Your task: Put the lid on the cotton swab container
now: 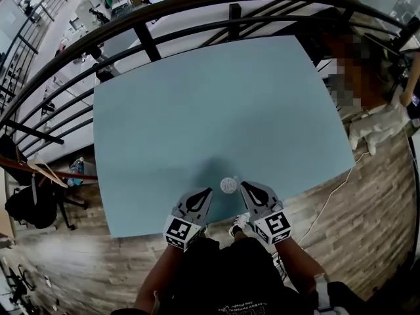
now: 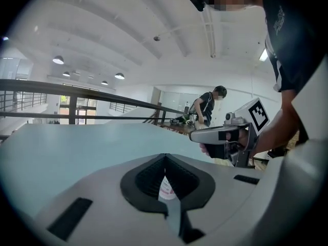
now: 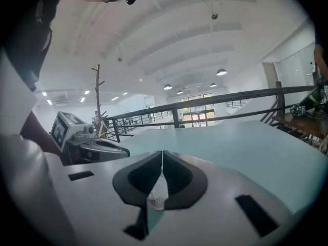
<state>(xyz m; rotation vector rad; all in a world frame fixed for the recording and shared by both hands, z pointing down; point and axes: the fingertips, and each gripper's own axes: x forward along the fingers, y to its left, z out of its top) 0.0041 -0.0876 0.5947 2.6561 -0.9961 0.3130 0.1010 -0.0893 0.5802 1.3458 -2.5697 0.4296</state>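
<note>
Cotton swab container [image 1: 228,186] between left hand-held gripper [image 1: 208,191] and right hand-held gripper [image 1: 242,185]; both closed, empty

No word or number can be read outright. The white plastic cube [image 1: 180,230] on the left gripper [image 1: 208,191] and its twin cube [image 1: 278,226] on the right gripper [image 1: 241,185] carry black-and-white square code markers, which are block patterns and not letters. One marker face also shows in the left gripper view. The person's black shirt [image 1: 223,274] has a line of pale print [image 1: 244,305] at the bottom edge of the head view, too small to read. A white label with red print [image 2: 165,188] on the small round white cotton swab container [image 1: 228,185] shows through the opening behind the left gripper's jaws, but its lettering is too small and blurred to read.
</note>
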